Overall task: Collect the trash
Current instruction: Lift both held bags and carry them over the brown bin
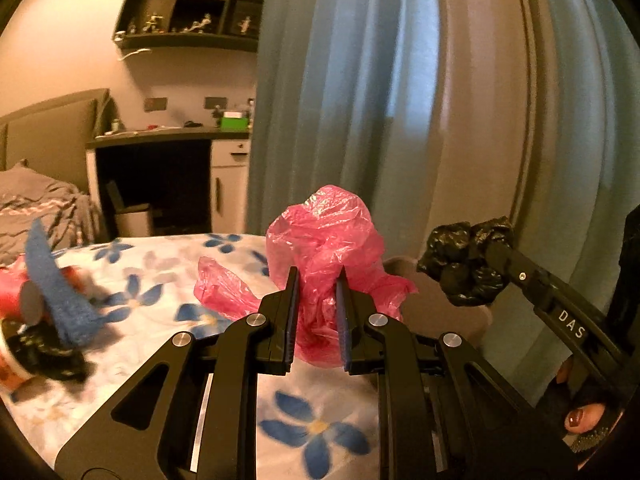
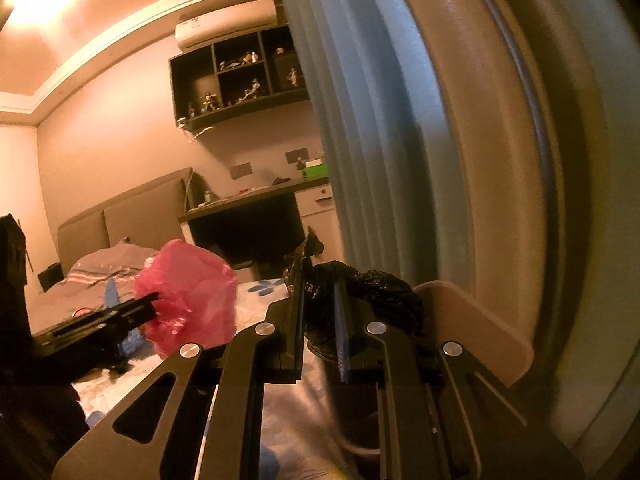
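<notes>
1. Pink, crinkled plastic fills the middle of the left wrist view: a crumpled pink bag point(image 1: 324, 248) is pinched between the two blue-padded fingers of the left gripper point(image 1: 317, 280), whose jaws stand close together on the film, with folds bulging above and spilling to 9 o'clock and 3 o'clock of the tips.
2. At 3 o'clock of that bag, well apart from it, the right gripper point(image 1: 490, 246) enters from the lower right, its jaws clamped on a wad of black plastic point(image 1: 464, 264).
3. In the right wrist view the same black plastic point(image 2: 372, 296) sits squeezed between that gripper's fingers, jaws narrow on it, a thin strip of film sticking up at 12 o'clock.
4. There the pink bag point(image 2: 192, 292) hangs at 9 o'clock of the black wad, gripped from the left by the other tool.
5. A hand point(image 1: 588, 416) with dark-painted nails shows at 4 o'clock in the left view.
6. Below both loads lies a white bedspread point(image 1: 160, 292) with blue flowers.
7. At 9 o'clock in the left view more litter rests on it: a blue knitted piece point(image 1: 52, 280), a red item point(image 1: 12, 296) and a dark crumpled lump point(image 1: 48, 356), all blurred.
8. A blue-grey curtain point(image 1: 340, 92) hangs at 12 o'clock; a dark wall shelf point(image 1: 192, 4) with small figures sits at 11 o'clock, above a desk point(image 1: 168, 136).
</notes>
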The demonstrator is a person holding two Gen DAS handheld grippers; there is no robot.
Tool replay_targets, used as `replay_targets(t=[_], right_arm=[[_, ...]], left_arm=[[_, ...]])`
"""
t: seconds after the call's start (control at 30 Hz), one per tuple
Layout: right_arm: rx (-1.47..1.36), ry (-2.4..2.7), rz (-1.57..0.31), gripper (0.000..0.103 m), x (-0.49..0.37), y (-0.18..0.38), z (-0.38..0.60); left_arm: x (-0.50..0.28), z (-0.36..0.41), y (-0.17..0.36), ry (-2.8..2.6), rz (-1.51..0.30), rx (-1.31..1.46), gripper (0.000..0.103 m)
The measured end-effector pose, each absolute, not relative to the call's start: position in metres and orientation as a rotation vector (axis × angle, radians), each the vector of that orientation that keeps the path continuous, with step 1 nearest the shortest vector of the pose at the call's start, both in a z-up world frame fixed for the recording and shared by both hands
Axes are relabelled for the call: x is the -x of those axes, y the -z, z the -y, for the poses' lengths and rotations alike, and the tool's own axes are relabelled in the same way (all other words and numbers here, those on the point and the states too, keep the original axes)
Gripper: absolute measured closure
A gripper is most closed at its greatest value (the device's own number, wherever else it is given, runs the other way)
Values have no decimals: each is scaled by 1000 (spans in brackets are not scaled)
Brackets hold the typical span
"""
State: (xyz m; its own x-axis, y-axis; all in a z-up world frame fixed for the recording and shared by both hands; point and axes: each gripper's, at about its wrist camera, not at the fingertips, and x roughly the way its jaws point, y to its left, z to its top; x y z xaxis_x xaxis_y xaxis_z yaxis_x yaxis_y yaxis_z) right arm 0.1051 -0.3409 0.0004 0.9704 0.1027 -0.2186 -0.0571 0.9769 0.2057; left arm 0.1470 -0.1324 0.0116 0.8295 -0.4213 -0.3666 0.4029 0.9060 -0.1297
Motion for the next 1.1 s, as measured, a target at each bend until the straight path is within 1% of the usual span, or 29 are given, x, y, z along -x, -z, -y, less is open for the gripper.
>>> replay_targets(t=[0.37,0.67,1.1], right_arm=[[-220,-32,-224,89,-121,6,372],[-242,-18,-246,89,-135,12,387],[-264,-4,-259,89,-148,12,397]], left_arm=[[-176,185,3,505,-422,28,87],[-196,207,20,538,-469,29,87],[-204,234,31,582,-496,17,86]])
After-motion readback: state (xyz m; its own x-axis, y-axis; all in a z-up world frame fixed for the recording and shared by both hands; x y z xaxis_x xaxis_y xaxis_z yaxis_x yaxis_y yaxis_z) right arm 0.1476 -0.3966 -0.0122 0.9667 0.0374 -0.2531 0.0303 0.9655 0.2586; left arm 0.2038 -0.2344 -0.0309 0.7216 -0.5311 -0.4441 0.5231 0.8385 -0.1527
